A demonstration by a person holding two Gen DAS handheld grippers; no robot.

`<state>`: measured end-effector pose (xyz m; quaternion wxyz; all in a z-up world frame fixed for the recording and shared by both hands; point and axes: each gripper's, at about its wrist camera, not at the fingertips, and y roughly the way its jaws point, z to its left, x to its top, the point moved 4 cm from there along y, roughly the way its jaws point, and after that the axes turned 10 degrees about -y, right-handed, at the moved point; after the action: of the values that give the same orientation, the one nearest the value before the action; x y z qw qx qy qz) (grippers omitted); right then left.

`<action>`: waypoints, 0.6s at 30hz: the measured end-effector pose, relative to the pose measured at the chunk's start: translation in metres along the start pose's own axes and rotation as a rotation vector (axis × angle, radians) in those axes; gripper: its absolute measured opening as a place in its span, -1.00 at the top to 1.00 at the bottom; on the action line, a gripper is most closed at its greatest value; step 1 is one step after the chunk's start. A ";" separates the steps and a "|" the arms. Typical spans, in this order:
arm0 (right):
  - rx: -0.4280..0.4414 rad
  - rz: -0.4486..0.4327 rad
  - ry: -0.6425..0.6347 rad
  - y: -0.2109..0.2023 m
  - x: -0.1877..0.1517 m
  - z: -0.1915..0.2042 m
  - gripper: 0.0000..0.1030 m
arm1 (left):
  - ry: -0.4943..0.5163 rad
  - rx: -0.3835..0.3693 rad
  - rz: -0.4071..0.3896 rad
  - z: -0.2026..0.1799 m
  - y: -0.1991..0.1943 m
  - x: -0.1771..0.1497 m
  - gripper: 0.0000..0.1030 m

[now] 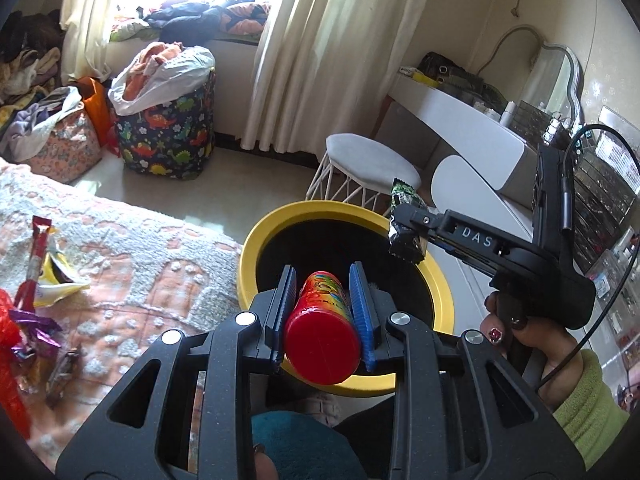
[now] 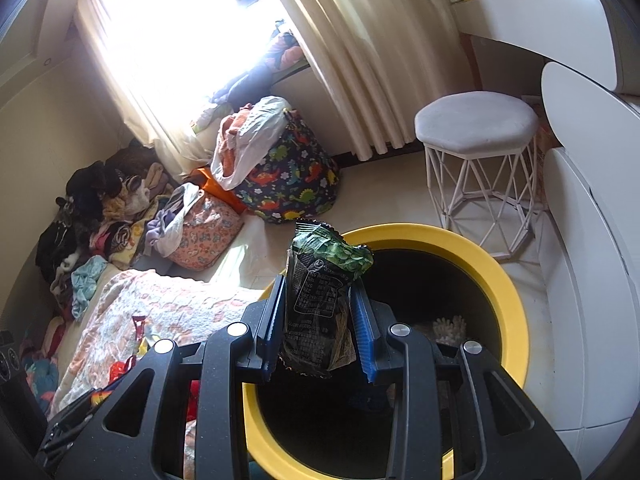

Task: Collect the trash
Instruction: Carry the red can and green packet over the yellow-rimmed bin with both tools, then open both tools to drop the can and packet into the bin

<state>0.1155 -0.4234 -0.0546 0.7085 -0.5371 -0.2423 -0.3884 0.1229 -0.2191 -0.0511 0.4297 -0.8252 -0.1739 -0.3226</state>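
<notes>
We find the left gripper (image 1: pixel 323 308) with its jaws pinching a red-capped tube can (image 1: pixel 322 332) across its round body, the can lying along the fingers, cap toward the camera, over the near rim of the yellow bin (image 1: pixel 256 248). The right gripper (image 2: pixel 320 320) has its jaws clamped on a dark green snack wrapper (image 2: pixel 320 284), which stands crumpled above the pads, over the bin's near edge. A hand (image 1: pixel 532 336) in a green sleeve bears that tool.

We judge the can stiff, light and smooth-walled; the mid-body hold suits it, though a slick cylinder may slide lengthwise if tipped steeply. The wrapper we judge near weightless, soft and crinkly; it tolerates any pinch but may cling to a pad on release. Further wrappers (image 1: pixel 36 320) remain at the left edge of the bedspread (image 1: pixel 152 248). A crumpled white item already lies inside the bin.
</notes>
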 end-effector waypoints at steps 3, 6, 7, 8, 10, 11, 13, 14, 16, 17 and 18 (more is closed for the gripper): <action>-0.014 0.006 0.013 0.002 -0.001 -0.006 0.41 | -0.005 -0.006 0.023 0.000 0.009 -0.004 0.59; -0.024 0.010 0.026 0.005 -0.002 -0.012 0.41 | -0.002 -0.009 0.043 -0.001 0.017 -0.009 0.59; -0.027 0.012 0.029 0.005 -0.003 -0.014 0.41 | -0.001 -0.011 0.049 -0.001 0.020 -0.010 0.59; -0.030 0.014 0.033 0.006 -0.003 -0.016 0.41 | -0.001 -0.013 0.054 -0.001 0.023 -0.012 0.59; -0.036 0.020 0.041 0.007 -0.005 -0.018 0.41 | -0.004 -0.017 0.070 -0.002 0.029 -0.014 0.59; -0.038 0.023 0.045 0.008 -0.005 -0.020 0.41 | -0.008 -0.021 0.078 -0.003 0.032 -0.015 0.59; -0.043 0.030 0.052 0.009 -0.006 -0.022 0.41 | -0.015 -0.027 0.093 -0.003 0.038 -0.016 0.58; -0.046 0.033 0.054 0.010 -0.006 -0.023 0.41 | -0.017 -0.028 0.101 -0.003 0.041 -0.017 0.58; -0.051 0.040 0.060 0.012 -0.008 -0.027 0.41 | -0.024 -0.027 0.119 -0.002 0.050 -0.016 0.58; -0.054 0.043 0.064 0.013 -0.009 -0.028 0.41 | -0.029 -0.027 0.127 -0.001 0.053 -0.016 0.58; -0.056 0.046 0.067 0.013 -0.010 -0.028 0.41 | -0.032 -0.027 0.133 -0.001 0.057 -0.016 0.58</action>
<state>0.1182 -0.4459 -0.0778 0.7097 -0.5488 -0.1951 -0.3964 0.1430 -0.2524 -0.0952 0.4361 -0.8458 -0.1212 -0.2824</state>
